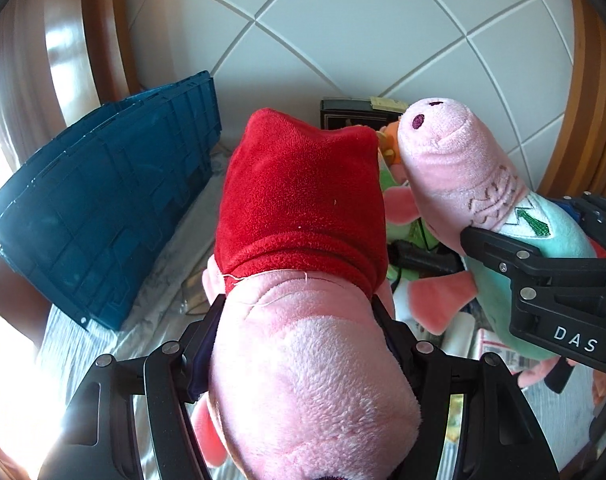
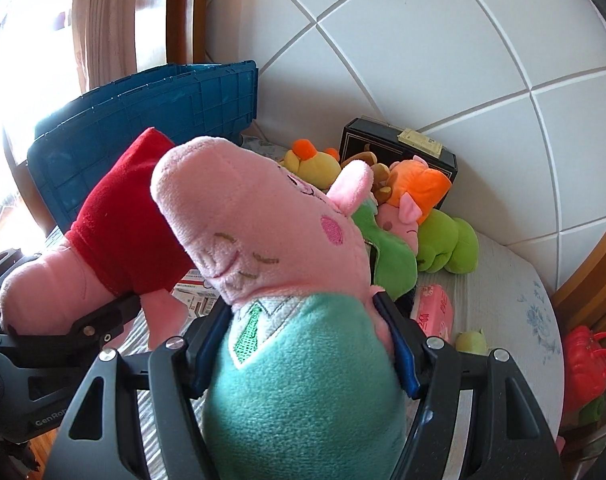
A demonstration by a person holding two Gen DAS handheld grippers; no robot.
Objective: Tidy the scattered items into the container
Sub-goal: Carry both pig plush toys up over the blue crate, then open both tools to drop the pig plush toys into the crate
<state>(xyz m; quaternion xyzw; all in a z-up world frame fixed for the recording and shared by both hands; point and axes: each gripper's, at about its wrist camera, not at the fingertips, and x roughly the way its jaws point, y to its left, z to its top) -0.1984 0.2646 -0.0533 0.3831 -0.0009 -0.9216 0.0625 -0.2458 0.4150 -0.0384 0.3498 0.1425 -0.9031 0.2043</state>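
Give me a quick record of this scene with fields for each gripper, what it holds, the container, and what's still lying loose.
left gripper: shut on the red-dressed pig plush
right gripper: shut on the teal-shirted pig plush
container: blue crate by the tiled wall, interior not visible
still loose: yellow plush, orange-and-green plush, pink tissue pack, black box
surface: patterned cloth
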